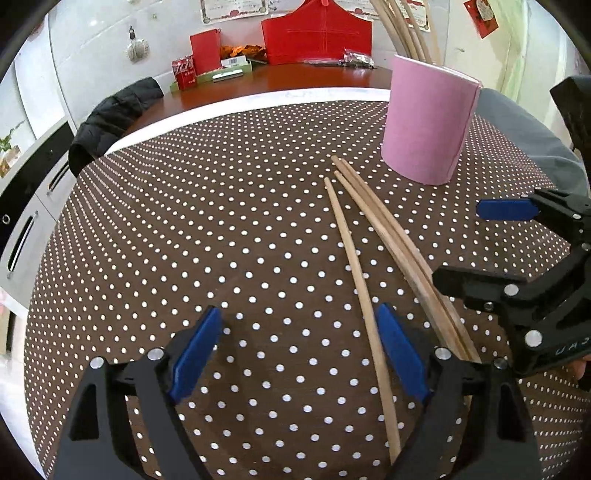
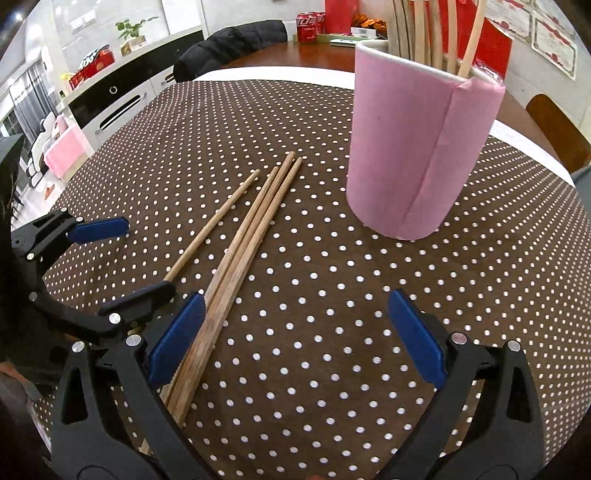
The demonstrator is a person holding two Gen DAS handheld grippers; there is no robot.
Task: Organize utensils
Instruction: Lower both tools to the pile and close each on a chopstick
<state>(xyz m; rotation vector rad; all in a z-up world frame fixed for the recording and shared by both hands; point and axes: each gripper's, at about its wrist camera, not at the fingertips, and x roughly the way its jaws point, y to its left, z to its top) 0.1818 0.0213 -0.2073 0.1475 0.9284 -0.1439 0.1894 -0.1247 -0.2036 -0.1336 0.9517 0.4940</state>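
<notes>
Lying loose on the brown, white-dotted cloth (image 1: pixel 229 229) that covers the worktop, four wooden chopsticks (image 2: pixel 255 229) wait near a pink cylindrical holder (image 2: pixel 417 147), three of them bunched together and a single chopstick (image 1: pixel 351 266) set just apart on their side away from the holder. The holder stands upright toward the far edge of the worktop, already carrying several pale chopsticks (image 2: pixel 436 37) that lean out of its rim. The left tool (image 1: pixel 299 354) hangs over the near part of the worktop with its blue pads (image 1: pixel 195 354) spread wide and released; the single chopstick runs up between its jaws, close to the inner face of one pad, and nothing is gripped. The right tool (image 2: pixel 299 339) is likewise released, its blue-padded jaws wide apart over bare cloth, with the bunch of three passing just beside and under one of its fingers (image 2: pixel 177 339) rather than between the pads. Each tool shows at the edge of the other's view, the two close together over the near ends of the chopsticks. Beyond the cloth, a black jacket (image 1: pixel 110 122), red cans (image 2: pixel 308 24) and a red box (image 1: pixel 316 35) sit at the far side of a wooden table.
</notes>
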